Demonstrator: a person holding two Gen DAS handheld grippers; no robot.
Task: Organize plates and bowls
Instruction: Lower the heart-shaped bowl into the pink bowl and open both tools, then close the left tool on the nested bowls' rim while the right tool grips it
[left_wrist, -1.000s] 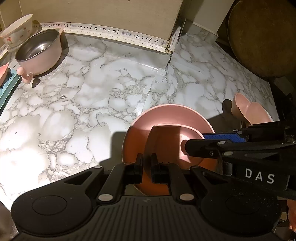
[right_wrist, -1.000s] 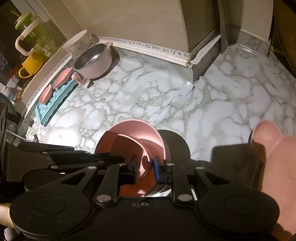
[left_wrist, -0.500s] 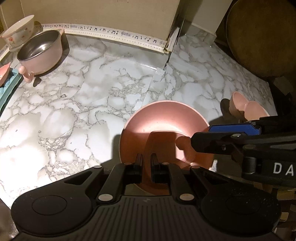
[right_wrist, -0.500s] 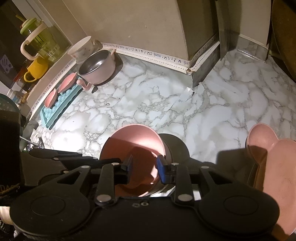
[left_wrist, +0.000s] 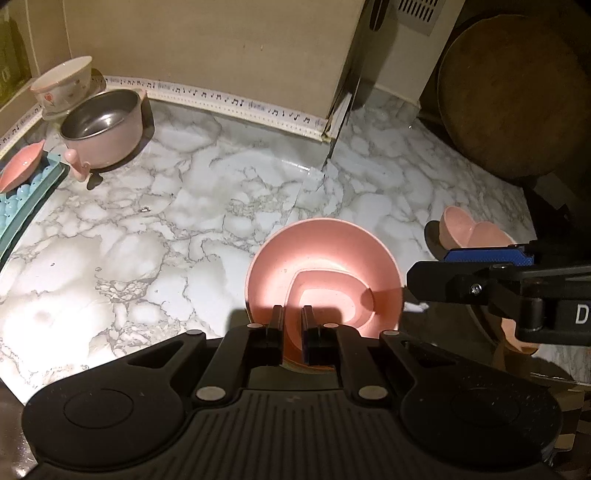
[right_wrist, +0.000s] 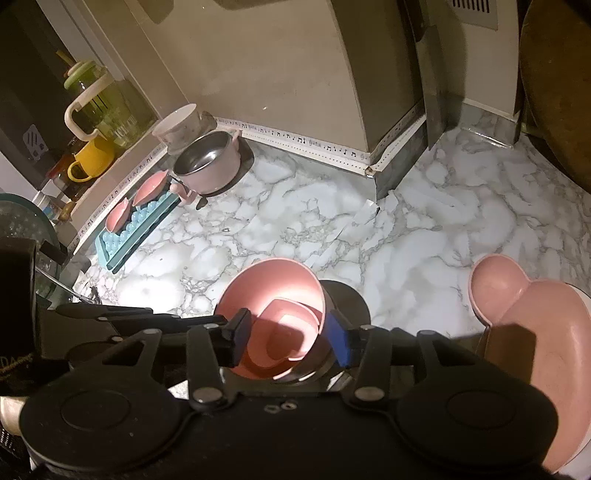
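Observation:
My left gripper is shut on the near rim of a round pink bowl and holds it above the marble counter. The same pink bowl shows in the right wrist view. My right gripper is open, its fingers standing apart on either side of the bowl's rim. In the left wrist view the right gripper's fingers sit just right of the bowl. A pink bear-shaped plate lies at the right; it also shows in the left wrist view.
A pink pot with a steel inside and a floral white bowl stand at the back left. A teal tray with pink dishes lies along the left edge. A dark round board leans at the back right. A green pitcher and yellow mug stand far left.
My right gripper has opened and let go of the pink bowl's rim. Both grippers have risen and drawn back; the left gripper keeps its hold on the bowl.

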